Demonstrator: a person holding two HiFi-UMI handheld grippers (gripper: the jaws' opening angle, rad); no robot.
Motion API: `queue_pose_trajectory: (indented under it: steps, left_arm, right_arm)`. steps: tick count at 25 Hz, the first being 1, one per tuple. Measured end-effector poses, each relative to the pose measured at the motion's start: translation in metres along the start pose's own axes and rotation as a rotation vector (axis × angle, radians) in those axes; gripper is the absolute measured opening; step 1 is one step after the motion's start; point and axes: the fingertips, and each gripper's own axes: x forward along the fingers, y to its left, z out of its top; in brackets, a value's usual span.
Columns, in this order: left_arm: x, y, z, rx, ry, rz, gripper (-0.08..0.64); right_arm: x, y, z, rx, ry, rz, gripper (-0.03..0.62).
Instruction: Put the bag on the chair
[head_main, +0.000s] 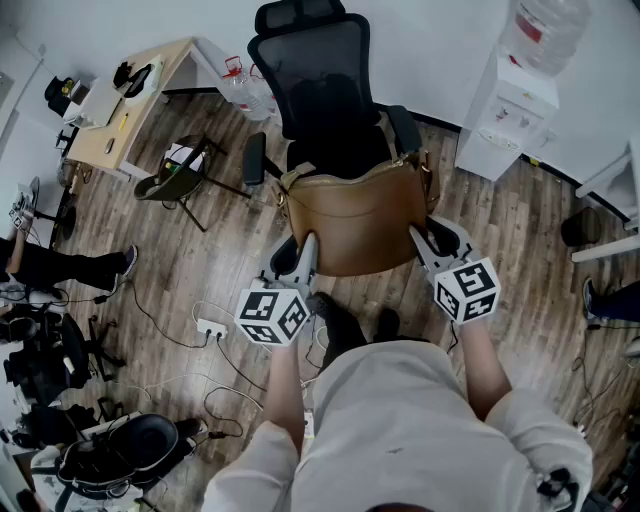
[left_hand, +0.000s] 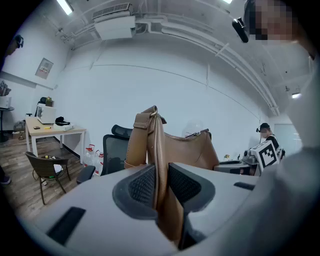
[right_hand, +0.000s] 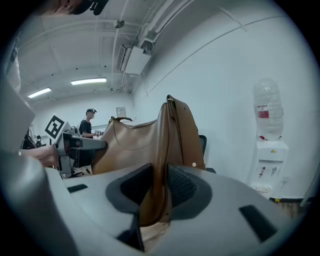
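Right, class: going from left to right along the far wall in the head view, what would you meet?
wooden desk → water jugs → black office chair → water dispenser

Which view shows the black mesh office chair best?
Head view: the black mesh office chair shows backrest, headrest and armrests. Left gripper view shows part beside the tan leather bag; right gripper view, a sliver.
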Motion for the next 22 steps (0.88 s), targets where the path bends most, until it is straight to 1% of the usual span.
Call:
queue_pose_trajectory:
  steps: [9, 22]
  left_arm:
    - [-0.006, -0.01, -0.005, -0.009, -0.004, 0.009, 0.072]
    - [-0.021, -0.027, -0.017, -0.014, 0.016, 0.028, 0.072]
  right_arm:
    - [-0.01, 0.001, -0.001, -0.024, -0.001, 0.016, 0.1]
    - [-0.03, 0.004, -0.015, 0.003, 0.018, 0.053, 0.112]
